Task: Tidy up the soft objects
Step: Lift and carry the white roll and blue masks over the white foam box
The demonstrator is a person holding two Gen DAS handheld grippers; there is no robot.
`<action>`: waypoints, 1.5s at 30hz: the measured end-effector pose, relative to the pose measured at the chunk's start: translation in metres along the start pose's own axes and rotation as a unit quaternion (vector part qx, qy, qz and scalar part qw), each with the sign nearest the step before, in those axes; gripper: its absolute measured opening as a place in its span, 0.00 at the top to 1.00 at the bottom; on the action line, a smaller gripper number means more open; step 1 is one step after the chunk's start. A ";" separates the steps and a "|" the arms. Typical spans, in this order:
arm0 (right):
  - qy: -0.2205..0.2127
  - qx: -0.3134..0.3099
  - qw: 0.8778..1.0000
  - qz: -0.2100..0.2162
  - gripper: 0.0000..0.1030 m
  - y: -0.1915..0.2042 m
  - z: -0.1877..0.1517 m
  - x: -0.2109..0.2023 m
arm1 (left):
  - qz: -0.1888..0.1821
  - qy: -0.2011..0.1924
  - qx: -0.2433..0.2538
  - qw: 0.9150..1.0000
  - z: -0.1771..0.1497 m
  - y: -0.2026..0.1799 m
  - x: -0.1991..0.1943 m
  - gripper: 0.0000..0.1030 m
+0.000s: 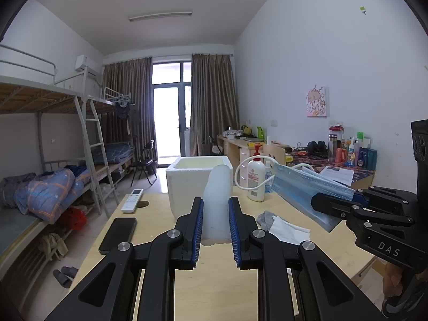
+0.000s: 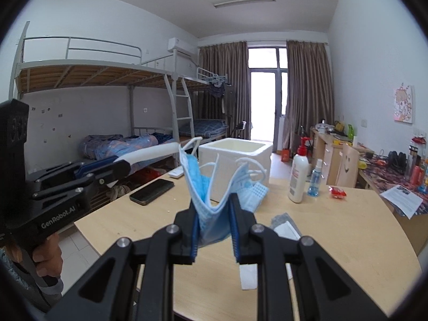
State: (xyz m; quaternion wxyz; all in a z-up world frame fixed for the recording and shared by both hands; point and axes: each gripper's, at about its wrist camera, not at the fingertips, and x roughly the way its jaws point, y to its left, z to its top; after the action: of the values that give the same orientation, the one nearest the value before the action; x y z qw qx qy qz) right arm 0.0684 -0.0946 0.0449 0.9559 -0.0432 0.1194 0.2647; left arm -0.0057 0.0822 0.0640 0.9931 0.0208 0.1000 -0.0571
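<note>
White and translucent, the soft foam strip (image 1: 217, 200) stands up between the blue pads of the left gripper (image 1: 216, 230) at the lower centre of the left wrist view, its long axis running from the jaws up toward the frame's middle, rounded tip leaning slightly right. The jaws are clenched on its lower part. In the right wrist view the same strip (image 2: 152, 153) juts from the left gripper (image 2: 117, 168) at centre left, pointing right and slightly up, held above the table.

Blue pleated face masks (image 2: 214, 195) sit pinched in the right gripper (image 2: 213, 227) at the lower centre of the right wrist view; they fan upward in a V, white ear loops trailing off the tops. The jaws are closed on the bunch's lower fold. From the left wrist view the masks (image 1: 302, 190) stick out leftward from the right gripper (image 1: 321, 206) at centre right, long axis tilted up to the left.

Behind both, at centre frame, a white foam box (image 1: 187, 184) stands open-topped on the wooden table (image 1: 149, 230); what shows of its inside holds nothing visible. Left of it lie a white remote (image 1: 132, 200) and a black phone (image 1: 117, 235). Right of it stand a lotion bottle (image 2: 298, 176) and a small spray bottle (image 2: 315, 178); a grey cloth with white tissue (image 1: 278, 224) lies nearer.
</note>
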 end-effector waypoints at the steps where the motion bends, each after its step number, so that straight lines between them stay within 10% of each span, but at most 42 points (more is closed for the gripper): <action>1: -0.003 -0.001 1.000 0.002 0.77 0.002 0.000 0.000 | 0.001 0.000 0.000 1.000 0.000 0.000 0.001 0.80; 45: 0.052 0.025 0.998 -0.036 0.77 -0.019 0.059 0.107 | 0.038 0.039 -0.024 0.998 0.044 0.056 0.111 0.80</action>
State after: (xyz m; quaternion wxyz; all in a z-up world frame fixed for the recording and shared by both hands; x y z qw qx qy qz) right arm 0.1790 -0.0499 0.0751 0.9582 -0.0376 0.1736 0.2242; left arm 0.1177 0.1237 0.0869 0.9902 0.0028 0.1390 -0.0161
